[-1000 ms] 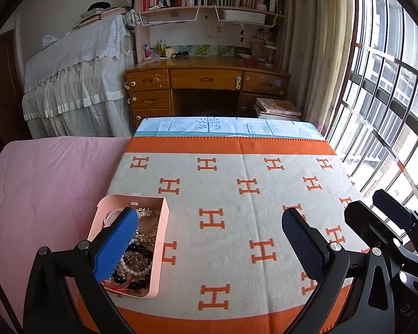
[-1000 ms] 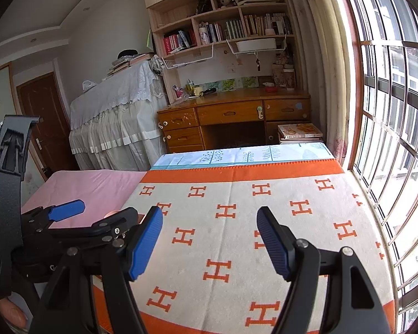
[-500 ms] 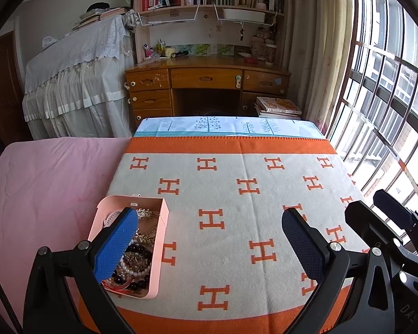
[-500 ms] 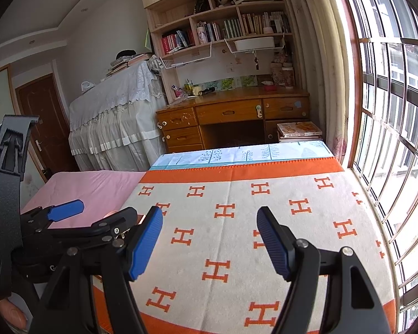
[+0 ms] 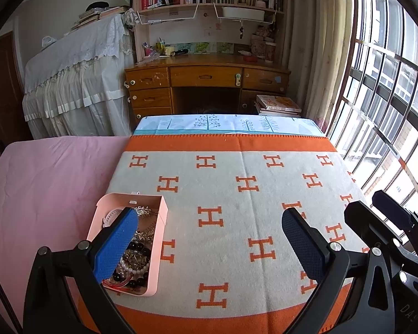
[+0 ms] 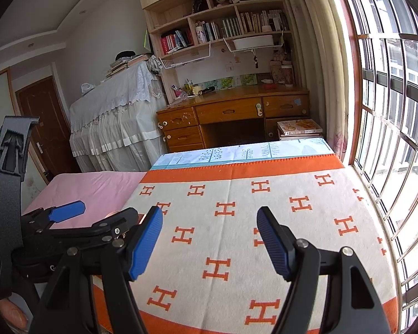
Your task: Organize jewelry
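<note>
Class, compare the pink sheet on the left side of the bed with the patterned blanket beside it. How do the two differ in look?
The pink sheet is one plain colour; the patterned blanket is pale grey with orange H shapes and an orange border. The pink sheet is bare in view, while the patterned blanket carries the pink jewelry box near its left edge. The patterned blanket lies nearer the window. Both lie flat, side by side.

Two hand-held black tongs: the left tongs (image 5: 209, 246) carry bright blue textured pads on angular black arms fixed with silver screws; the right tongs (image 6: 209, 243) show matching ribbed blue pads (image 6: 145, 243), round silver rivets, triangular cut-outs in the frame and faint white lettering on the body
</note>
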`<state>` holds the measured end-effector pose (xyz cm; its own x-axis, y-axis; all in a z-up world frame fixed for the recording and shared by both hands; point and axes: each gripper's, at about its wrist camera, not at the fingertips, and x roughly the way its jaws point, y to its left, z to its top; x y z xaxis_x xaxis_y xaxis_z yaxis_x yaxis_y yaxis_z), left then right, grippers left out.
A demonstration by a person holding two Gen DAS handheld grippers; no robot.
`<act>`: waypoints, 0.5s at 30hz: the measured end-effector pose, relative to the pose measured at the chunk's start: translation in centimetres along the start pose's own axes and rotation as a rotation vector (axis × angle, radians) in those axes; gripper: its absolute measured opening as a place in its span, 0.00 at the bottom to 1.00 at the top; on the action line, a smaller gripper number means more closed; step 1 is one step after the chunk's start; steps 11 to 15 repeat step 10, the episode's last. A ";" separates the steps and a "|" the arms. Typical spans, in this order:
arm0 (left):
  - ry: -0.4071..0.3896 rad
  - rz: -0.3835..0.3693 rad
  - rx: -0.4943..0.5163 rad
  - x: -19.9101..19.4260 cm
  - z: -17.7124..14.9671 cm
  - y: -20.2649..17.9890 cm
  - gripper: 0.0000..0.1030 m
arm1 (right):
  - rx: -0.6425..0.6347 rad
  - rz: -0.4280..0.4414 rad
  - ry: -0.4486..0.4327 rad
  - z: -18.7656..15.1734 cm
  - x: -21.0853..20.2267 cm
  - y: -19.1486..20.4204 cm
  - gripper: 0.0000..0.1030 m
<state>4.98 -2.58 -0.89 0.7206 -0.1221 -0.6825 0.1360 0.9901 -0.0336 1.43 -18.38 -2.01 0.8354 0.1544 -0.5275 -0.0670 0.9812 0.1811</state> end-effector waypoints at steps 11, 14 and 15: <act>0.008 0.000 0.002 -0.1 -0.5 0.1 0.99 | 0.003 0.001 0.003 0.0 0.0 -0.1 0.69; 0.008 0.000 0.002 -0.1 -0.5 0.1 0.99 | 0.003 0.001 0.003 0.0 0.0 -0.1 0.69; 0.008 0.000 0.002 -0.1 -0.5 0.1 0.99 | 0.003 0.001 0.003 0.0 0.0 -0.1 0.69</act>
